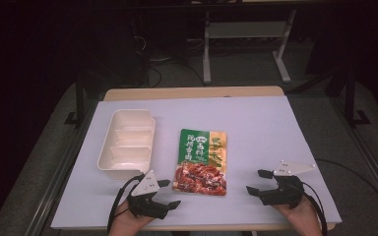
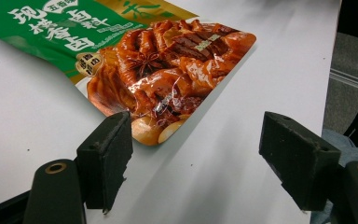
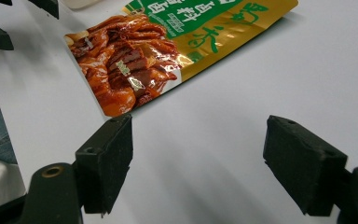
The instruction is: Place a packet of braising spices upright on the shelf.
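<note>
high view: pouch (image 1: 203,162) lies flat between left gripper (image 1: 169,193) and right gripper (image 1: 257,181), both with jaws apart, empty. pouch top cut off in both gripper views; print too small to read.

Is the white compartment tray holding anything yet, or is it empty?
Empty. In the high view the white tray shows only bare compartments, and the seasoning packet lies flat on the table beside it.

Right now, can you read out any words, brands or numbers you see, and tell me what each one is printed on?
Food pouch, green panel: large white Chinese characters, too blurred to quote.
Food pouch, gold panel: large green brush-style characters, not legible.
Food pouch, small round badge and small label over the meat photo: too small to read.
White tray: no text.
</note>
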`<state>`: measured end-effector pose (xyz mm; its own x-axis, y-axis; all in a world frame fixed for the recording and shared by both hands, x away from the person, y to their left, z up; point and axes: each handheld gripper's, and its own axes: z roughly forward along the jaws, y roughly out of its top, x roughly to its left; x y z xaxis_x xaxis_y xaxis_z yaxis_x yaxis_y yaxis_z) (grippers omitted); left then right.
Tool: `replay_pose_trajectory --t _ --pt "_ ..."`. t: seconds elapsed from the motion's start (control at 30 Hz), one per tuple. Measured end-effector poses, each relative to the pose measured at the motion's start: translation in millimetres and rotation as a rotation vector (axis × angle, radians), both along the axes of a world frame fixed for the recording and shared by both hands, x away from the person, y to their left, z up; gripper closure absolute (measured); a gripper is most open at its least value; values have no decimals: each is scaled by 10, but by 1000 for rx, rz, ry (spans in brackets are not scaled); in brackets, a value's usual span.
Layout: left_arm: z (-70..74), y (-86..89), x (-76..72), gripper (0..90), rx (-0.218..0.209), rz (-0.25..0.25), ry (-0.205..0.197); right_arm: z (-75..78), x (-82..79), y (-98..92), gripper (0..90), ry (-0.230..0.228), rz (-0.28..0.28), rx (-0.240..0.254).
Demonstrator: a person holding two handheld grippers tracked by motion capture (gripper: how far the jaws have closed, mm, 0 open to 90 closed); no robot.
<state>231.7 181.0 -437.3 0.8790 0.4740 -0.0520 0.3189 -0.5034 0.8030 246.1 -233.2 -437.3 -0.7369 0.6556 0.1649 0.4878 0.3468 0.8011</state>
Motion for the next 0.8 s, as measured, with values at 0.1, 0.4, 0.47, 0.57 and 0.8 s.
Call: replay_pose_trajectory --t 0.1,0.4,0.47,0.57,0.8 --pt "2 1 0 252 2 -3 -1 3 5 14 232 1 -12 -19" --pt "14 -7 -11 310 1 -9 -11 11 -1 32 237 11 -1 -16" --pt "17 -8 -3 326 0 -10 -6 14 -3 36 237 8 -1 -18" --pt "30 -7 17 384 -4 -13 -1 25 -4 37 237 4 -6 -12" --pt "102 -29 94 523 -8 2 -7 48 1 38 244 -6 -15 -5"
